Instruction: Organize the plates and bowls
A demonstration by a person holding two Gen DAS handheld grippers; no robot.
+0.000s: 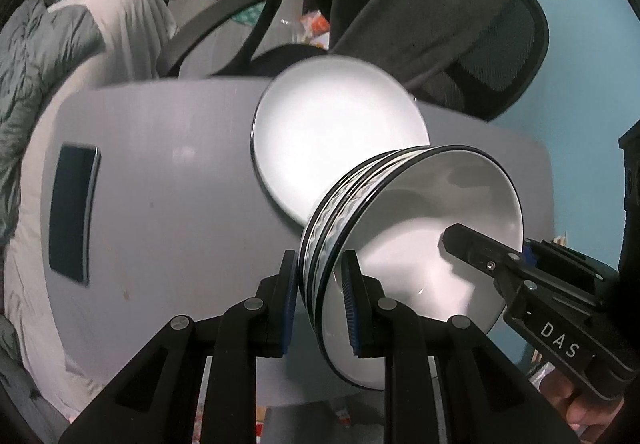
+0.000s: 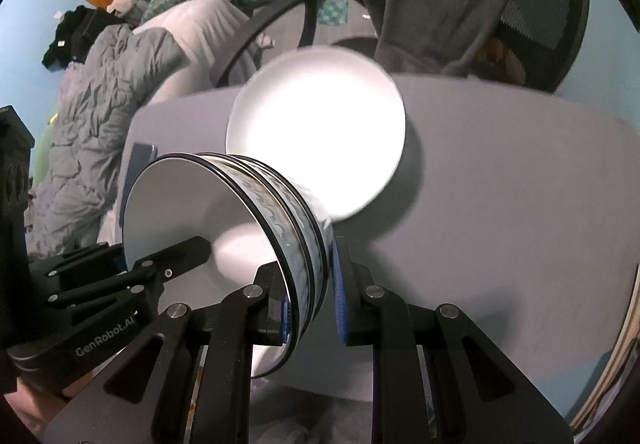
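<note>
Above the grey worktop (image 1: 168, 172) both grippers hold a stack of white ceramic bowls with blue wave bands and dark rims (image 1: 404, 228), which is tilted on its side and does not touch the surface. From the left wrist view the left gripper (image 1: 322, 284) is narrow, its blue pads clamping the near rim of the stack, one finger outside and one inside. From the right wrist view the right gripper (image 2: 316, 292) is also narrow and pinches the opposite rim in the same way. I count perhaps three nested bowls, but the blur makes this uncertain. Behind the stack a round white plate with a thin dark rim (image 1: 340, 136) lies flat on the worktop. Near the left edge of the worktop lies a dark rectangular pad (image 1: 72, 212). Beyond the worktop stands a black office chair draped with a dark grey garment (image 1: 420, 4).
</note>
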